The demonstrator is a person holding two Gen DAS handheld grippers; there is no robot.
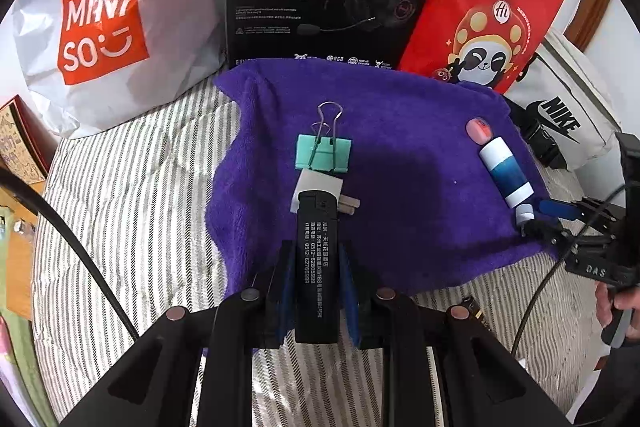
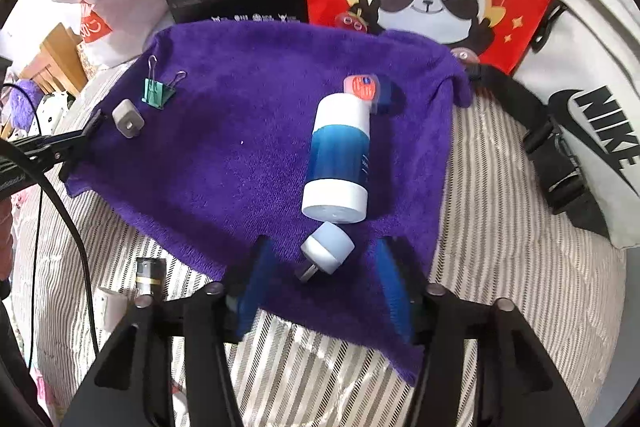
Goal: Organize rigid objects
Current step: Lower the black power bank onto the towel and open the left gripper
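Left gripper [image 1: 316,291] clamps a slim, rigid black plastic lighter [image 1: 316,267] over the purple towel [image 1: 400,207]. Right gripper [image 2: 324,283], wide open and empty, straddles a small, light, likely slippery pale-blue plug [image 2: 329,247] near the towel's front edge; grip its round body.

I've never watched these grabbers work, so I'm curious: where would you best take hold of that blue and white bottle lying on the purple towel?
Grip the blue-and-white bottle across its round middle, from above. It lies on its side on the purple towel, with bare towel along both flanks.

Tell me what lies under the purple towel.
The purple towel lies on a grey-and-white striped bedcover, which shows around its near and side edges. Anything beneath the towel's middle is covered and cannot be seen.
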